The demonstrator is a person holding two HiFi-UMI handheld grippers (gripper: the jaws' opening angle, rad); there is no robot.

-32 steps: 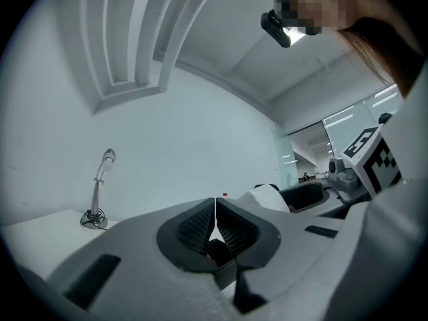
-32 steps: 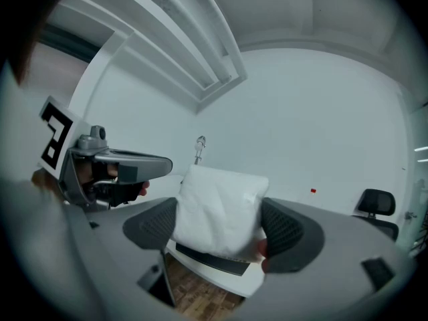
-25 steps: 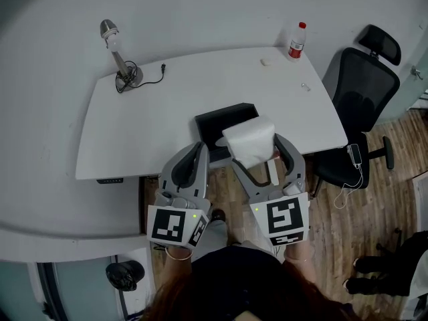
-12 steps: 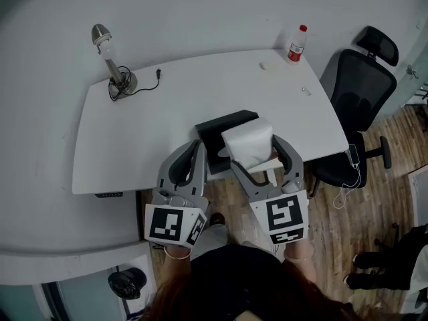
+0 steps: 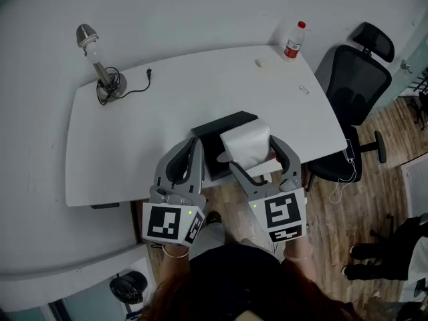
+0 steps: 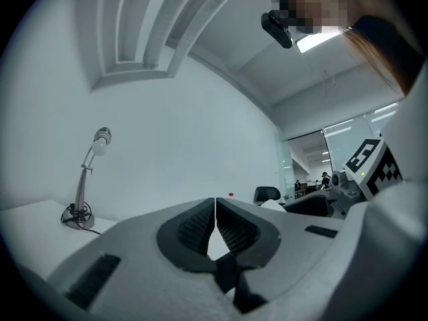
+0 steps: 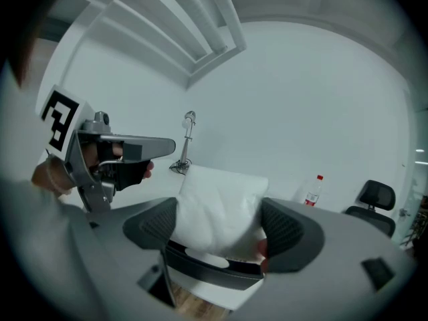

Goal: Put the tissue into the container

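The right gripper (image 5: 257,154) points forward over the near edge of the surface (image 5: 134,132), its fingers clamped on the white tissue (image 5: 246,144) just above the black container (image 5: 217,127). Beside it, the left gripper (image 5: 194,149) has its fingers pressed together, empty.

Wears a dark, near-black top (image 5: 234,279) below reddish-brown hair (image 5: 200,304) and works a curved grey plastic left gripper (image 5: 195,147) and matching right gripper (image 5: 251,151), each with black ribbed pads (image 6: 194,229) and a white cube of black square markers (image 5: 170,223) (a small green light beside each).
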